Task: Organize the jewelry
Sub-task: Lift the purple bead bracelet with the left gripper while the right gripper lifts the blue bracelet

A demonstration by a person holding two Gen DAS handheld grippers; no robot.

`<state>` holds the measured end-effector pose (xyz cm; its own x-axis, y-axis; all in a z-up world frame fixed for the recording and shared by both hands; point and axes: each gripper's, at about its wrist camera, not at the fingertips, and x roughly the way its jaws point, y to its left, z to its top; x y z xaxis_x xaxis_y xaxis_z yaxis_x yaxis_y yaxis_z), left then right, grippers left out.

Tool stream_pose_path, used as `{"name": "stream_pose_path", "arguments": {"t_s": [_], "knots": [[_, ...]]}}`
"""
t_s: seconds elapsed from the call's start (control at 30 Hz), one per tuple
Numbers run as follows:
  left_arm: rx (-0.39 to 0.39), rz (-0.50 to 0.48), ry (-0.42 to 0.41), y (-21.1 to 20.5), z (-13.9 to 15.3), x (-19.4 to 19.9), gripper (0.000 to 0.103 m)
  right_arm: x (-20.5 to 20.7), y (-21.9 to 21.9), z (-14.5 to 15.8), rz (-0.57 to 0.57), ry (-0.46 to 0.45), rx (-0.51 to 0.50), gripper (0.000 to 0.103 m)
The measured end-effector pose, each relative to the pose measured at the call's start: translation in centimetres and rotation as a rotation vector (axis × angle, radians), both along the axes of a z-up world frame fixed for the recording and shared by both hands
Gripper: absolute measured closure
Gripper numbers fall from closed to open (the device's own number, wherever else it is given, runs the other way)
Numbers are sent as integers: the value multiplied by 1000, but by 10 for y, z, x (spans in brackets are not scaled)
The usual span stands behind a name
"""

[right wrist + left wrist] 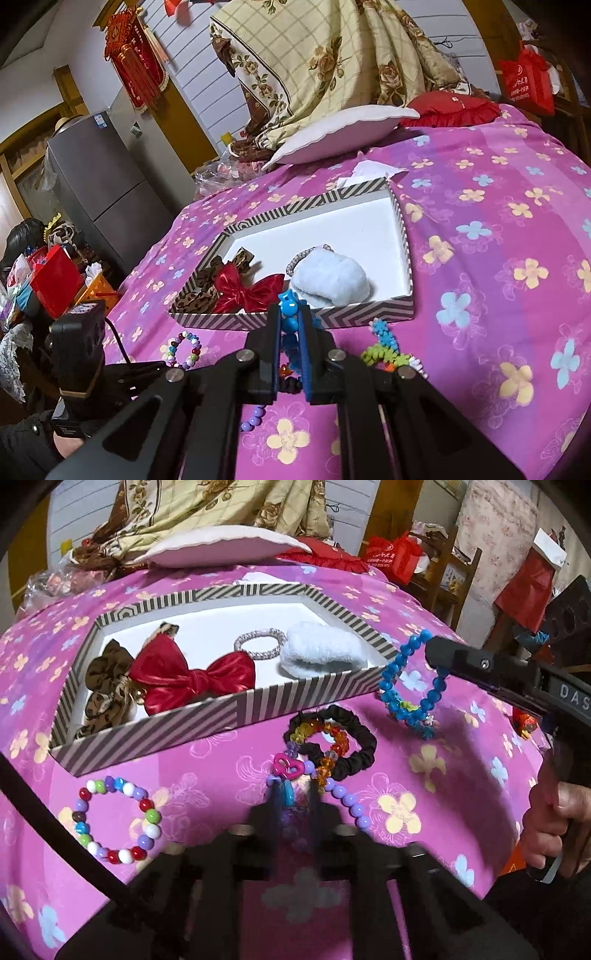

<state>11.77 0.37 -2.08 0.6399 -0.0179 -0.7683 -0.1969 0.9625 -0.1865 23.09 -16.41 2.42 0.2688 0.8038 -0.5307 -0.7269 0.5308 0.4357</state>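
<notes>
A striped box [236,705] [369,308] on the pink cloth holds a red bow [192,675] [251,290], a leopard scrunchie [103,686], a pink-white hair tie [260,648] and a pale blue fluffy piece [321,651] [330,280]. My right gripper [291,314] [430,648] is shut on a blue bead bracelet [410,679] [290,310], held in the air at the box's near right corner. My left gripper [291,794] is shut on a purple bead bracelet [347,801] with a pink heart charm [286,766], low over the cloth.
On the cloth lie a black scrunchie [351,749], an orange-red bead bracelet [332,742] and a multicoloured bead bracelet [118,823] [184,349]. A white cushion [221,548] and a red cushion [450,107] lie beyond the box. A fridge [103,192] stands left.
</notes>
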Motion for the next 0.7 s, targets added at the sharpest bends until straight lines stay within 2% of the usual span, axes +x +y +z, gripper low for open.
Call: {"name": "stream_pose_path", "arguments": {"t_s": [0.07, 0.2, 0.37, 0.6, 0.7], "knots": [[5, 3, -26, 1, 4, -4, 103, 1, -1, 0, -5, 1, 1, 94], [-40, 28, -93, 12, 16, -16, 103, 1, -4, 1, -17, -4, 10, 94], [-102, 121, -178, 36, 29, -31, 103, 1, -8, 5, -30, -22, 16, 94], [-123, 211, -267, 54, 41, -48, 103, -3, -6, 9, -25, -56, -1, 94], [-129, 216, -328, 57, 50, -56, 103, -7, -6, 14, -24, -85, 5, 94]]}}
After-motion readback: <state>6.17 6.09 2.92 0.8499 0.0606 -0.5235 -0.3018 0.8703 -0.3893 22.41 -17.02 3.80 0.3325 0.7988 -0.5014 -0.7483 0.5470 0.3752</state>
